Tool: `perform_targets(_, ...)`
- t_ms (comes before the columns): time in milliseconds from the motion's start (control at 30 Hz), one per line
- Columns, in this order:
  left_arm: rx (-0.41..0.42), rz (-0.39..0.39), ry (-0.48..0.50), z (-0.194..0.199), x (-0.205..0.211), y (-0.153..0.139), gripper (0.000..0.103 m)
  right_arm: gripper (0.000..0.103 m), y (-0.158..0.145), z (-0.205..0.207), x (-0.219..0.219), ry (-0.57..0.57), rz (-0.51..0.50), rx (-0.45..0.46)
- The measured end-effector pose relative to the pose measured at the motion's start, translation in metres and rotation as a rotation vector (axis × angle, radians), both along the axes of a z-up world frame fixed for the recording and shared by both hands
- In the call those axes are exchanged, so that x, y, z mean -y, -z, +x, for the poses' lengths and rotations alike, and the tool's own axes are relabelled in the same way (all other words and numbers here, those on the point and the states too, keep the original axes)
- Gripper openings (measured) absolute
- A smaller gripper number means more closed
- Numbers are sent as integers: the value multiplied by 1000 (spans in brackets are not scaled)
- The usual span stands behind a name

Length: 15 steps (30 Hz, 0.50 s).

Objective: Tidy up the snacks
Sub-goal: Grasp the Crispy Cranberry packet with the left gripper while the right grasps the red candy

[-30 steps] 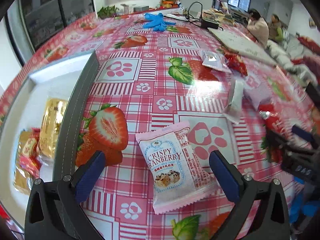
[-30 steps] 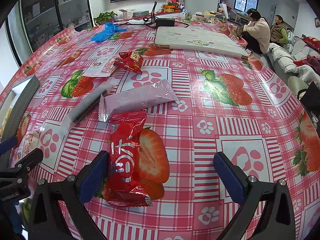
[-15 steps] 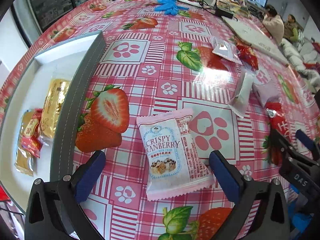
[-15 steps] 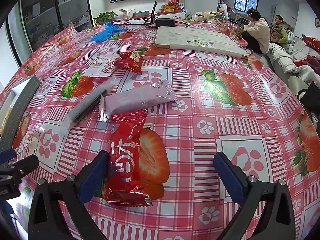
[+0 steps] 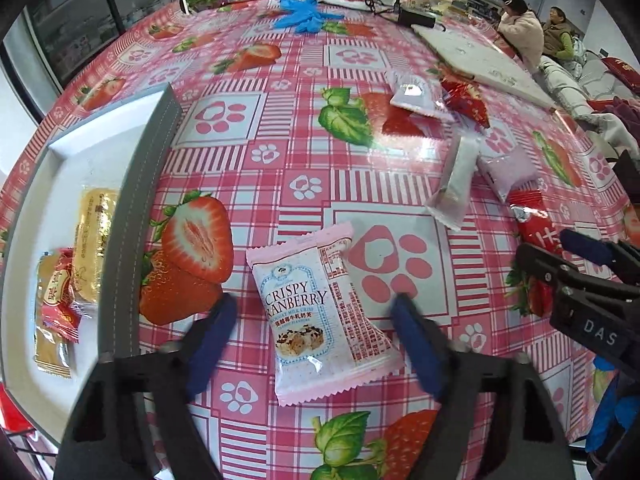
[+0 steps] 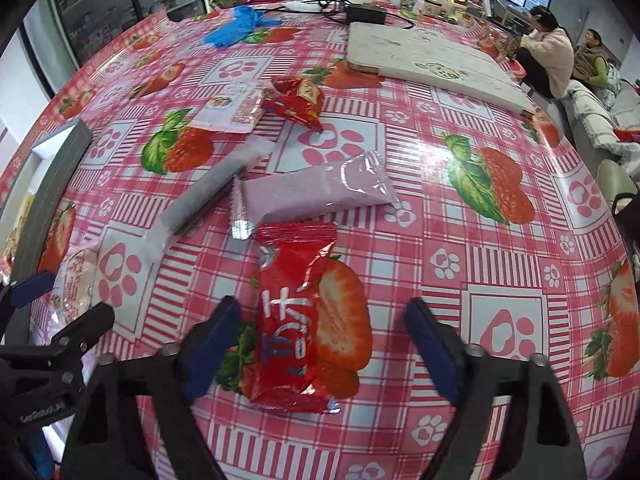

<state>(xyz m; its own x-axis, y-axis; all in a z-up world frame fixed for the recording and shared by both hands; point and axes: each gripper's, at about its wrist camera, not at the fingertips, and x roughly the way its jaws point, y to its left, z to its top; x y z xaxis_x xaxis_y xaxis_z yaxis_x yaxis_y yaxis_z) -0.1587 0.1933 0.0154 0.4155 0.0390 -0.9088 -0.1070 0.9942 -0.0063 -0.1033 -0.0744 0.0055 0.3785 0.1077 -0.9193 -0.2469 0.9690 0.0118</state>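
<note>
The left tool (image 5: 310, 344) is open, its fingers straddling the pink Crispy Cranberry packet (image 5: 320, 320), which lies flat on the table (image 5: 280, 92) at lower centre. The white tray (image 5: 52, 184) at the left edge holds gold and red snacks (image 5: 74, 264). The right tool (image 6: 324, 348) is open around the red snack packet (image 6: 294, 320), lower centre, with a lilac packet (image 6: 316, 194) just above it.

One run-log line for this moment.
left gripper: open, straddling pink packet | right gripper: open, straddling red packet | tray: holds snacks
</note>
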Motion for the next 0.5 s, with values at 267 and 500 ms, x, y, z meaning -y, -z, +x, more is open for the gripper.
perform_targets(267, 53, -129, 55, -15, -9, -23, 42, 23, -10, -10, 0, 0, 132, -57)
perform_targets(500, 140, -150, 70, -22, -26, -65, 42, 23, -34, -17, -6, -1, 206, -38)
